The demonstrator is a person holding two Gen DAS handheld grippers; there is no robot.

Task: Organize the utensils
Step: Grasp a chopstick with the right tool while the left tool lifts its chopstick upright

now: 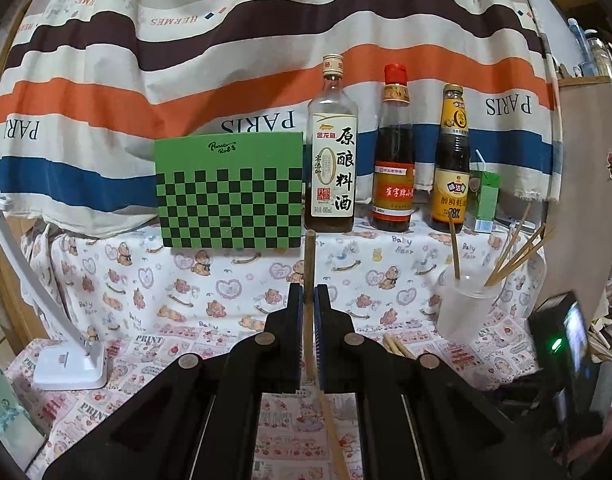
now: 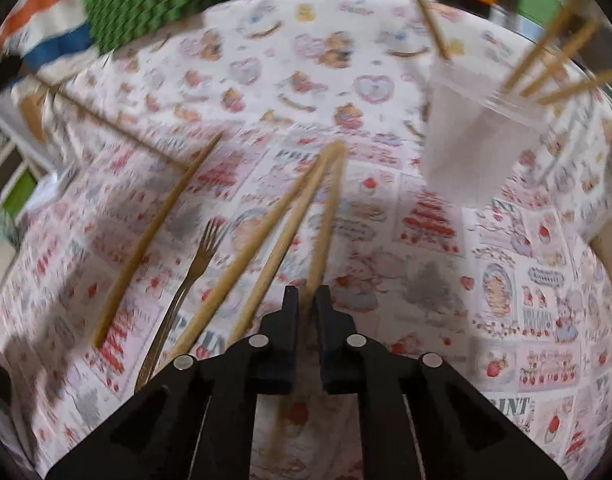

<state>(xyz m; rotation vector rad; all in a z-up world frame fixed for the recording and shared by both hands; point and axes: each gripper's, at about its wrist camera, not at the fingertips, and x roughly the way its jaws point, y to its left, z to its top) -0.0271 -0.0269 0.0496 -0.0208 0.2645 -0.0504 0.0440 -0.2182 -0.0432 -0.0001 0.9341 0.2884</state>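
The left gripper (image 1: 309, 292) squeezed 1 chopstick (image 1: 309, 256) upright. The right gripper (image 2: 307, 294) pinched another chopstick (image 2: 326, 216) off the tabletop, probably for the plastic cup (image 2: 466, 144) near the back edge.

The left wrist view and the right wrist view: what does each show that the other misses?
Only the left wrist view shows the white lamp and the bottles' full labels, like the cooking wine bottle. Only the right wrist view shows the fork and loose chopsticks lying on the cloth. Both show the plastic cup holding chopsticks, and the green checkered board.
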